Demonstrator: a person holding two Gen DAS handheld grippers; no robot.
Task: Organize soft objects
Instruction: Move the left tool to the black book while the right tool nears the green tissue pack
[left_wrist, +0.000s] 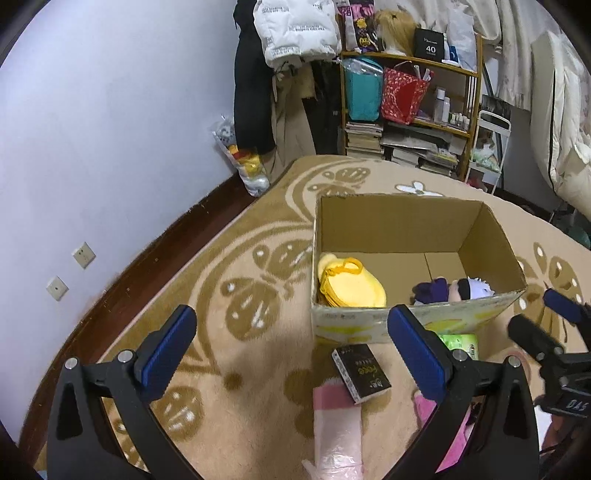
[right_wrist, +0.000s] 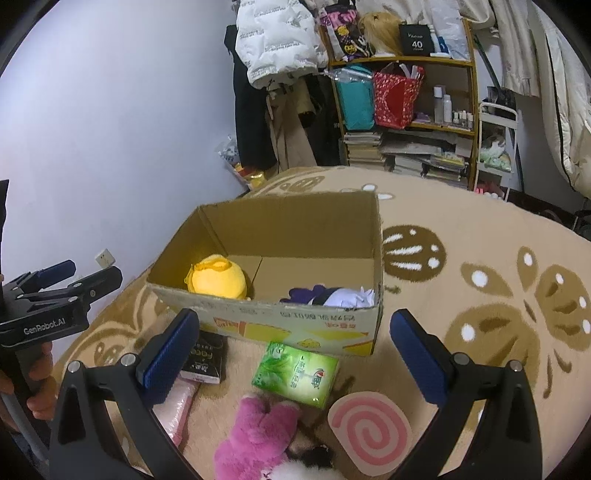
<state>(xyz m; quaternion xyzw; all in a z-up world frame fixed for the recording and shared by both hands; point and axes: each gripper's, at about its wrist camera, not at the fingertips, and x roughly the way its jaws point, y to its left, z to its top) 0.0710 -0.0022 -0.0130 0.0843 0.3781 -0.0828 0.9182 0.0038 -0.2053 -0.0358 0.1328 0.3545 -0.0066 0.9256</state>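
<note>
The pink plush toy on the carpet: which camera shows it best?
The right wrist view: the pink plush toy lies in plain sight between the open fingers. In the left wrist view only a pink sliver peeks from behind a finger of the left gripper.

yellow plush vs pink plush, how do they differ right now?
The yellow plush lies inside the cardboard box, at its left end; the pink plush lies on the carpet in front of the box. The yellow one looks smooth and rounded, the pink one shaggy and elongated. Both are soft toys, and neither gripper is holding either.
</note>
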